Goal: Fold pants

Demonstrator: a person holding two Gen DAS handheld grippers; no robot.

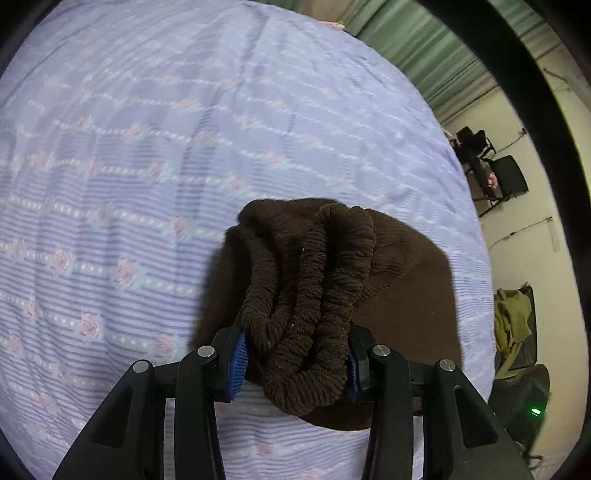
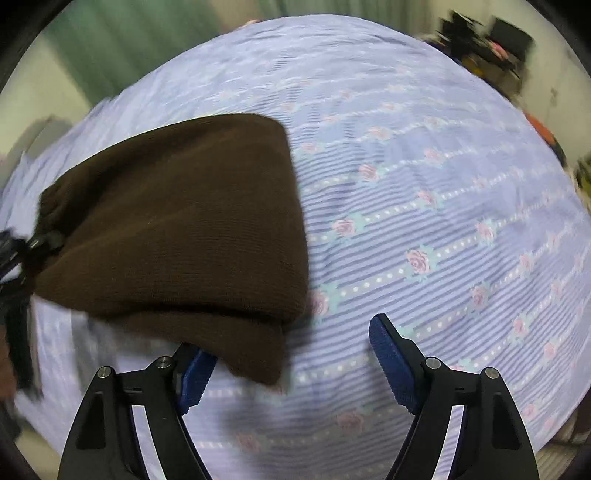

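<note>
The dark brown knit pants lie folded on a lilac bedspread. My left gripper is shut on the bunched ribbed waistband of the pants, whose rolls fill the gap between the blue pads. In the right wrist view the pants lie as a folded stack at the left, with the left gripper at their far left end. My right gripper is open and empty, its left pad partly under the near corner of the stack.
The bedspread has rows of pink roses and white dots. Beyond the bed's right edge are black chairs, an olive cloth on dark bags, and a green curtain.
</note>
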